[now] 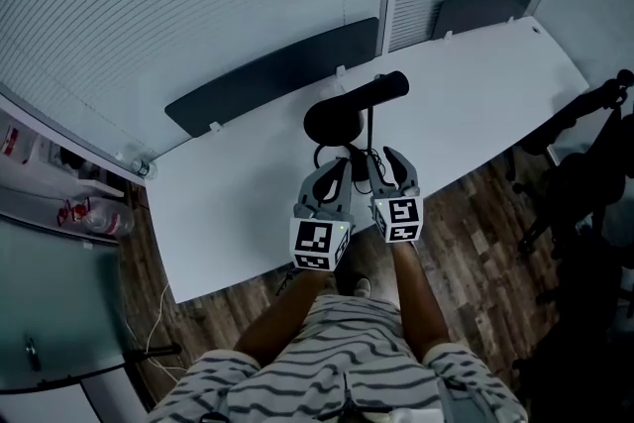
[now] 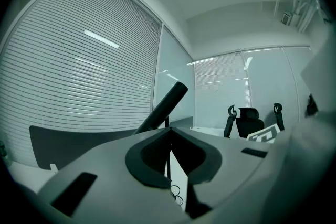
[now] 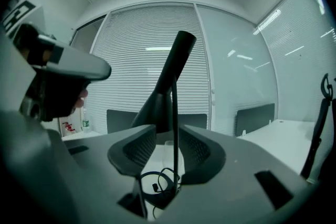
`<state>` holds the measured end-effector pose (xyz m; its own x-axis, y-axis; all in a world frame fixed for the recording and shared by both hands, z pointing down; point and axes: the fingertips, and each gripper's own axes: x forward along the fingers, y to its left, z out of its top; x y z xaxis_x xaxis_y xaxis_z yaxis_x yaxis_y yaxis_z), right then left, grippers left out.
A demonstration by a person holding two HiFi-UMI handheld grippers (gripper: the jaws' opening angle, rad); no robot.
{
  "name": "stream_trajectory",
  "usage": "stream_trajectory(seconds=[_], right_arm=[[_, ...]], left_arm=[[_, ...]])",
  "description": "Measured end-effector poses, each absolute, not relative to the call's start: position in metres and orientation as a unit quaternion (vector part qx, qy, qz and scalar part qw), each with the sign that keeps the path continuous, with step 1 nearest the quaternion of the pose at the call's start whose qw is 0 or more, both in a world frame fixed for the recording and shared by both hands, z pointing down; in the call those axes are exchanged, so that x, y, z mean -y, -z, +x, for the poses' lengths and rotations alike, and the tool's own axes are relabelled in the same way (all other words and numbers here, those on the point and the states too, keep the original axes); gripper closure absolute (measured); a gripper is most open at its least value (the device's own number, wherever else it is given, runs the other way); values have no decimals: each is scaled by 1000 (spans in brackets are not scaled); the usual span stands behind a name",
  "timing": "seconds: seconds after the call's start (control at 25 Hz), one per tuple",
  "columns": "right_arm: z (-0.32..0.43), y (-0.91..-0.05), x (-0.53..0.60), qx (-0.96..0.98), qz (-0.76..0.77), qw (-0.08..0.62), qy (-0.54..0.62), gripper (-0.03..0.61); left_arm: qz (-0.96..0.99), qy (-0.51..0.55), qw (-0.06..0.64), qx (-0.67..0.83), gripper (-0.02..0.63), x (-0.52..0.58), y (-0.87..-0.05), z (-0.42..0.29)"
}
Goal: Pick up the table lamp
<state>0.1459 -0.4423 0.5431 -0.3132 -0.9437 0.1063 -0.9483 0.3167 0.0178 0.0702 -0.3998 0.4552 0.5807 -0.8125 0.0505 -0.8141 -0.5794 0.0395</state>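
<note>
Both tips of the left claw (image 2: 168, 131) (image 1: 340, 168) meet, holding nothing. Beside it, the right claw (image 3: 169, 147) (image 1: 388, 158) gapes around the thin upright stem (image 3: 175, 113) of the black table lamp (image 1: 337, 119) without pinching it. The lamp stands on the white counter (image 1: 248, 193) near its front edge.

Reaches forward with the left forearm (image 1: 287, 307) and the right forearm (image 1: 416, 292) nearly parallel, carrying the left gripper (image 1: 337, 168) and the right gripper (image 1: 378, 161) close beside each other, both pointed about level and away from the body. Holds the left jaws pressed together tip to tip. Holds the right jaws parted, pads well short of meeting.
</note>
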Motion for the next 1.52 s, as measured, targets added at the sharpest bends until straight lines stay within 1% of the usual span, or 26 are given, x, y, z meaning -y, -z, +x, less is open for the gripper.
stream_trajectory(seconds=[0.2,0.36,0.56,0.68,0.8,0.88,1.04,1.2,1.52], right_arm=[[146,-571,461,816,576,54,-21,431],[149,-594,479,817,572,62,-38,426],[153,-602,496,820,566,86,-18,428],[149,-602,505,823,563,82,-15,457],[145,-600,511,822,565,67,-15,469],[148,-598,513,820,569,58,-18,522],[158,-598,513,810,584,40,-32,529],[144,-598,514,811,581,49,-46,531],[144,-596,516,801,590,49,-85,531]], left_arm=[[885,-13,23,465,606,408,-456,66],[883,-26,26,467,606,411,-461,63],[881,-44,9,471,606,412,-463,60],[879,-48,5,474,606,415,-463,56],[877,-50,5,478,606,417,-464,53],[876,-52,6,480,606,418,-466,55],[880,-55,7,472,606,419,-468,59],[875,-52,10,480,606,419,-468,43],[870,-54,17,490,606,423,-475,42]])
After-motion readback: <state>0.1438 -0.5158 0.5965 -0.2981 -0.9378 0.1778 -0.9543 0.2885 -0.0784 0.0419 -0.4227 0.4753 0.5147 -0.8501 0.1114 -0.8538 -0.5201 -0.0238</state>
